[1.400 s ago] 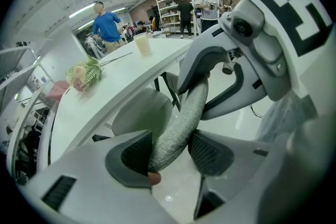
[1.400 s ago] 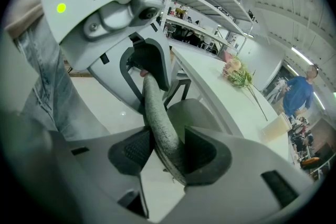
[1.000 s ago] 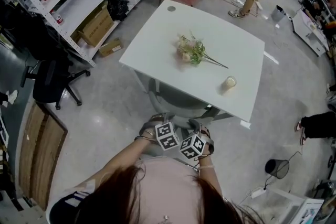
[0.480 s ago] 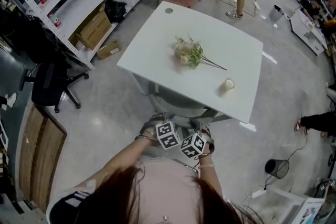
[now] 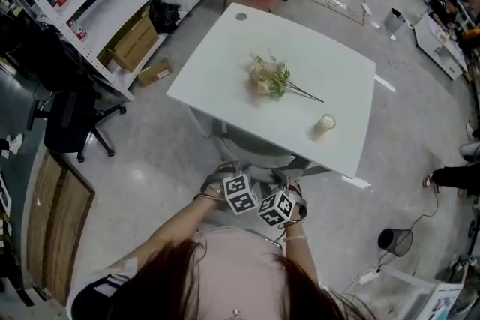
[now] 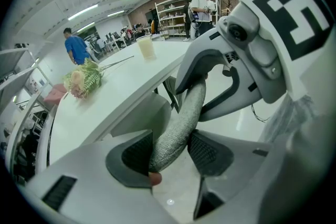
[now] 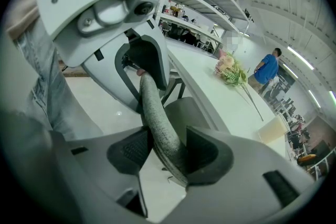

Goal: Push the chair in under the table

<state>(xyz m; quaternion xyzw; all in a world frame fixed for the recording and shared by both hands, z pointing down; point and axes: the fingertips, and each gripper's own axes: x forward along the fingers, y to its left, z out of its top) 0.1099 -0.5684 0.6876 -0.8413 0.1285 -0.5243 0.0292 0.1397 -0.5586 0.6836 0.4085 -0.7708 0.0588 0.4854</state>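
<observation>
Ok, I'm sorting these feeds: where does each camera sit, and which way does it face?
Head view: on the person's head, looking steeply down on the square white table and grey chair; hair, forearms show.
Left gripper view: on the left gripper, looking along jaws clasping the chair's grey fabric back rim; right gripper ahead.
Right gripper view: on the right gripper, jaws just opening around that rim; left gripper ahead.
Shared: both gripper views face the table and show the pale flower bunch.

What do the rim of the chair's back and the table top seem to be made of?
Chair back rim: probably woven grey fabric over padding. It shows a coarse, speckled weave and a rounded, soft-looking edge.
Table top: a smooth white board, perhaps laminate or painted, with a matte to satin finish. It is an even white with no grain.
</observation>
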